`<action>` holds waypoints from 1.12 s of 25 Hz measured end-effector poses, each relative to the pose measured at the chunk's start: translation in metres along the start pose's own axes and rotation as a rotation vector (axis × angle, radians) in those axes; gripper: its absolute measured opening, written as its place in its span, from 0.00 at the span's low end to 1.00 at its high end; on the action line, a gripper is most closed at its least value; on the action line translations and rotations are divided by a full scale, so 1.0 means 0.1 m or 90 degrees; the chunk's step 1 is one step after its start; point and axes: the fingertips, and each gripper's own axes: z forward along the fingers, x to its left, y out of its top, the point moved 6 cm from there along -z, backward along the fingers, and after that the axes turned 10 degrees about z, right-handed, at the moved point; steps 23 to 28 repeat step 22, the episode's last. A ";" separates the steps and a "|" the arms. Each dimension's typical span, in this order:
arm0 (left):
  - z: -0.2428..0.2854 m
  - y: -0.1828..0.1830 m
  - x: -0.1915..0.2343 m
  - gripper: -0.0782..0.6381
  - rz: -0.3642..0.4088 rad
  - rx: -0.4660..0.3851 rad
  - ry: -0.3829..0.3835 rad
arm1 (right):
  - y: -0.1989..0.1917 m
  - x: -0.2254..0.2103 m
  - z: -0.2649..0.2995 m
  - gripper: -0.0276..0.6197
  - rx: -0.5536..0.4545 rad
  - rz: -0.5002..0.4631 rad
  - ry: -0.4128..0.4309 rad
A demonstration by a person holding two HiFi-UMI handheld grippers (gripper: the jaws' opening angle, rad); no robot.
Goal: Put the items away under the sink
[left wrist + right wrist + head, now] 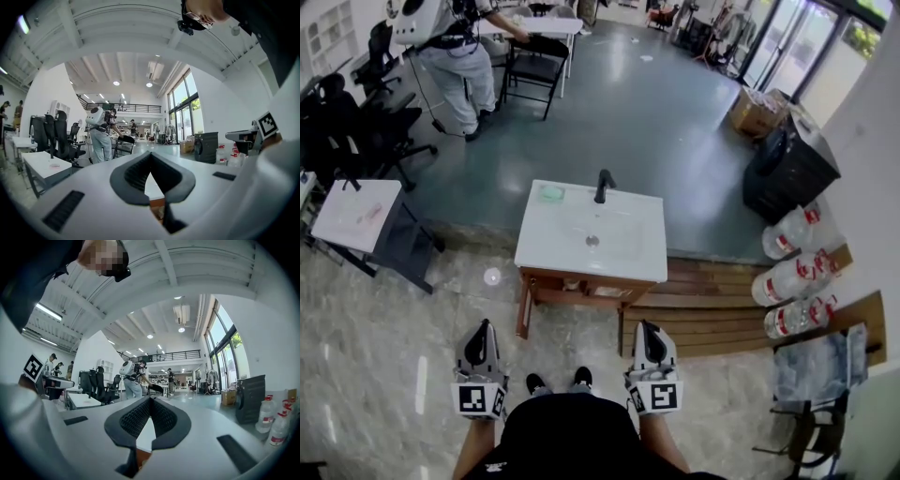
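A white sink top (630, 263) with a black faucet (602, 186) stands just ahead of me on a wooden cabinet (578, 284). A small green item (551, 193) lies at the sink's back left corner. My left gripper (481, 330) and right gripper (649, 330) are held low near my body, short of the cabinet and pointing toward it. In the left gripper view the left gripper (150, 158) has its dark pads meeting at the tip with nothing held. The right gripper (150, 401) looks the same in its own view. What is inside the cabinet is hard to make out.
Large water bottles (792, 278) lie by the wall at right, beside wooden steps (712, 309). A black bin (787, 169) and a cardboard box (757, 112) stand farther back. A white table (356, 214) and office chairs are at left. A person (455, 47) works at the far table.
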 end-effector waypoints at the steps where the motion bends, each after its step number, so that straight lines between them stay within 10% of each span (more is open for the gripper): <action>1: 0.01 -0.01 0.01 0.12 0.003 0.002 0.001 | 0.01 0.00 0.00 0.06 -0.006 -0.002 -0.001; 28: 0.13 0.09 0.02 0.12 0.007 -0.031 -0.022 | 0.18 0.06 0.02 0.06 -0.035 -0.032 -0.003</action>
